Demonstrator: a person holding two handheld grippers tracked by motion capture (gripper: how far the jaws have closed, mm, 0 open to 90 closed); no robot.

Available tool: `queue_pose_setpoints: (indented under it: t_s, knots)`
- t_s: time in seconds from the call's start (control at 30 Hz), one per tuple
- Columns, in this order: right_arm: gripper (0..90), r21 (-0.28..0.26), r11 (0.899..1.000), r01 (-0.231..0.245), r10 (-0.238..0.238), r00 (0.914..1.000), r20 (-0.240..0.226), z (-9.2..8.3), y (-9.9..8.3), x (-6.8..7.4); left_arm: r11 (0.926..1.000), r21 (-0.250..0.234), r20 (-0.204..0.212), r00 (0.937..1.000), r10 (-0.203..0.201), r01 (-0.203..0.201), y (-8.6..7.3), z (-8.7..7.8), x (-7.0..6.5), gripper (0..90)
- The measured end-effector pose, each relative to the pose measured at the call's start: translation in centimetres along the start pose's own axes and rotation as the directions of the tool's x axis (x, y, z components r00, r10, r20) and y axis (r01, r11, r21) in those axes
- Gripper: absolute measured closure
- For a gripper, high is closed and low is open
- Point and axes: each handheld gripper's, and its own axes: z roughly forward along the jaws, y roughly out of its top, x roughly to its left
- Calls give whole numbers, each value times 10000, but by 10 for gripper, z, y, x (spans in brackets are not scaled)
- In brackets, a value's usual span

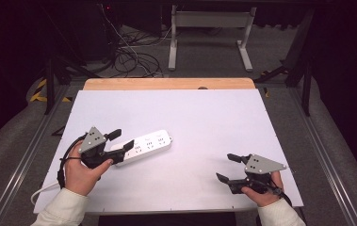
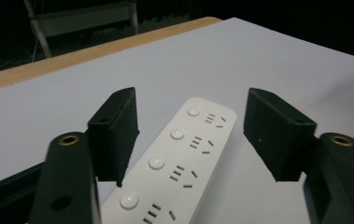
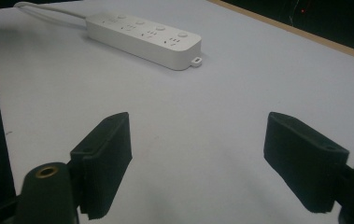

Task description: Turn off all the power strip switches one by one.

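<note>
The table [image 1: 204, 117] is one wide white sheet with a strip of bare wood along its far edge. Most of it lies bare: the whole far half, the middle and the right side give open room, and its near edge runs just in front of the person's sleeves. Around it are a grey floor, metal rails down both sides, a tangle of cables and one white table frame standing far back in a dark room.

One white power strip [image 1: 143, 146] lies flat on the near left part of the table, set at a slant, well in from the left and near edges. It carries four round buttons and four socket groups in a row, and its white cord [image 1: 42, 190] trails off toward the near left corner.

There are two tongs. The left tongs [image 1: 120, 140] sit over the near end of the strip, jaws partly open on either side of it, the pads not pressing on it. The right tongs [image 1: 229, 167] rest at the near right, well apart from the strip, jaws wide open with nothing between them.
</note>
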Motion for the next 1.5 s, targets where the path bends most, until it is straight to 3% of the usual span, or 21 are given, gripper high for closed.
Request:
queue_pose_setpoints:
  t_s: [0.07, 0.1, 0.17, 0.27, 0.3, 0.4, 0.63, 0.7, 0.83, 0.9, 1.03, 1.13, 1.17, 1.3, 1.37, 1.43, 1.5]
  knots:
    - [246, -2, 10000, -1, 1, 10000, 5, 0, 0, 0, 9986, 347, 45, 9992, -402, 401, 0, 0, 5, 502]
    - [246, -1, 10000, 15, -15, 10000, 13, 0, 0, 1, 9986, 347, 45, 9992, -402, 401, 0, 0, 5, 564]
    - [246, 11, 10000, 40, -40, 10000, 11, 0, 0, 1, 9936, 809, 172, 9966, -805, 789, -1, 0, 9, 683]
    - [246, 14, 10000, 52, -52, 10000, -10, 0, 0, 1, 9921, 989, -64, 9970, -773, 775, -1, 0, 13, 900]
    - [246, 15, 10000, 56, -56, 10000, -14, 0, 0, 1, 9907, 1027, -225, 9959, -876, 895, -1, 0, 17, 900]
    - [246, 13, 10000, 58, -58, 10000, -23, 0, 0, 1, 9893, 1092, -166, 9953, -954, 966, -1, 0, 18, 900]
    - [246, 30, 10000, 73, -73, 10000, -56, 1, 0, 1, 9824, 1707, -753, 9951, -639, 759, -2, 6, 21, 900]
    - [246, 39, 10000, 77, -77, 10000, -47, 1, 0, 1, 9747, 2043, -729, 9944, -770, 904, -3, 10, 24, 900]
    - [246, 45, 10000, 80, -80, 10000, -42, 1, 0, 1, 9672, 2291, -566, 9935, -990, 1094, -4, 14, 25, 900]
    - [245, 73, 9999, 81, -80, 10000, -41, 1, 0, 1, 9650, 2347, -677, 9923, -1040, 1171, -5, 17, 27, 900]
    - [246, 75, 9999, 84, -83, 10000, -49, 1, 0, 1, 9524, 2660, -762, 9882, -1331, 1488, -7, 25, 31, 900]
    - [246, 72, 9999, 87, -86, 9999, -55, 1, 0, 1, 9491, 2826, -917, 9889, -1172, 1387, -8, 27, 32, 900]
    - [246, 68, 9999, 80, -79, 9999, -65, 1, 0, 1, 9450, 3018, -1027, 9898, -992, 1260, -9, 28, 33, 900]
    - [244, 85, 9999, 79, -79, 9999, -72, 1, -1, 1, 9362, 3220, -1021, 9883, -1137, 1410, -11, 31, 33, 900]
    - [244, 87, 9999, 80, -79, 10000, -58, 1, -1, 1, 9330, 3370, -1037, 9899, -964, 1261, -11, 32, 34, 900]
    - [240, 73, 9999, 99, -99, 9999, -23, 1, -1, 1, 9245, 3585, -1031, 9897, -989, 1297, -13, 34, 35, 900]
    - [238, 78, 9999, 89, -89, 10000, -16, 0, -1, 1, 9241, 3616, -1067, 9901, -910, 1239, -13, 35, 35, 900]
